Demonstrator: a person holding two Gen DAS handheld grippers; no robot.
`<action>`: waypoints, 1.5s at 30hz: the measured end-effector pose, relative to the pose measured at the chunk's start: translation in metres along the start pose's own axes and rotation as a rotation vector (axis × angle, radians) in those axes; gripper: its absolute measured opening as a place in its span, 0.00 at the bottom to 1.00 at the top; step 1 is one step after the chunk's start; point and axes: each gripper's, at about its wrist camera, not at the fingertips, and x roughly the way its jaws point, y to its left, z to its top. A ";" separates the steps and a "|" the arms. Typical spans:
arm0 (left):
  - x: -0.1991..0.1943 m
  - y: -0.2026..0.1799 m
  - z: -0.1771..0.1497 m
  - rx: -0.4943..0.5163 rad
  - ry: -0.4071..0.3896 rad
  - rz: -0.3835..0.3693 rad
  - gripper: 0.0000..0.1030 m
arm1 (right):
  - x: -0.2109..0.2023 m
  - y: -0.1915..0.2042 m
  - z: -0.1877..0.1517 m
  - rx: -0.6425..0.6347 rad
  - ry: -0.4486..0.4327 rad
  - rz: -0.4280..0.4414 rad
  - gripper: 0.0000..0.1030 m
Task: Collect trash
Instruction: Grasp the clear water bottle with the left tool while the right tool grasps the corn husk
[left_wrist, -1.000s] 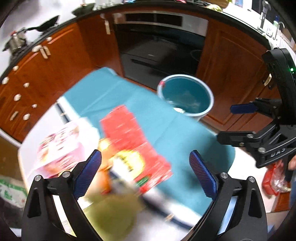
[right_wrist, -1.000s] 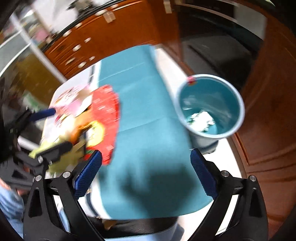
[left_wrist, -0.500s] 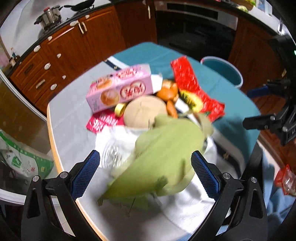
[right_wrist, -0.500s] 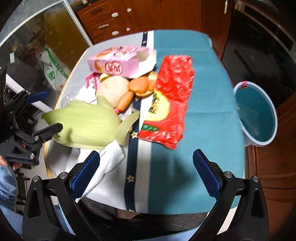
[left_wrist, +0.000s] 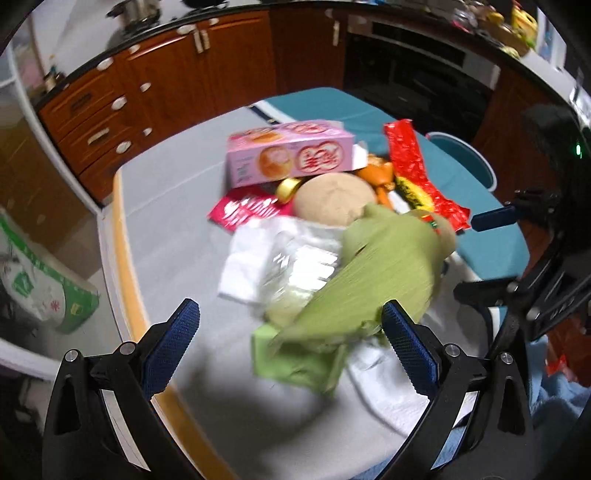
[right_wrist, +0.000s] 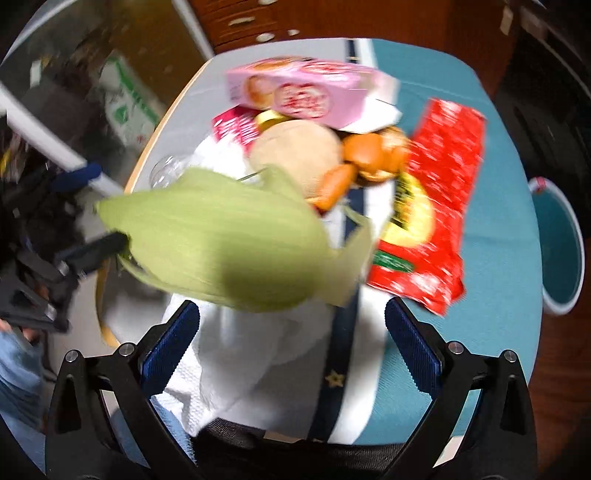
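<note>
Brown wooden kitchen cabinets (left_wrist: 155, 77) with pale round knobs stand behind a grey table (left_wrist: 166, 206) partly covered by a teal cloth (right_wrist: 495, 258).

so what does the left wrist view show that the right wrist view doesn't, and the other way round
Only the left wrist view shows the green packet by the corn husk and the cooking pot on the counter. Only the right wrist view shows inside the blue bin and the star-trimmed cloth stripe. Both show the corn husk, pink box, red wrapper, round bun and white paper towel.
</note>
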 end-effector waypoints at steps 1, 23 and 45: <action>0.000 0.004 -0.003 -0.013 0.007 0.004 0.96 | 0.005 0.008 0.002 -0.033 0.012 -0.019 0.94; 0.024 0.021 -0.030 -0.085 0.066 -0.049 0.96 | 0.018 -0.003 0.032 -0.008 -0.015 0.180 0.69; 0.063 -0.024 0.015 -0.234 0.150 -0.113 0.96 | -0.008 -0.057 0.025 0.190 -0.140 0.112 0.39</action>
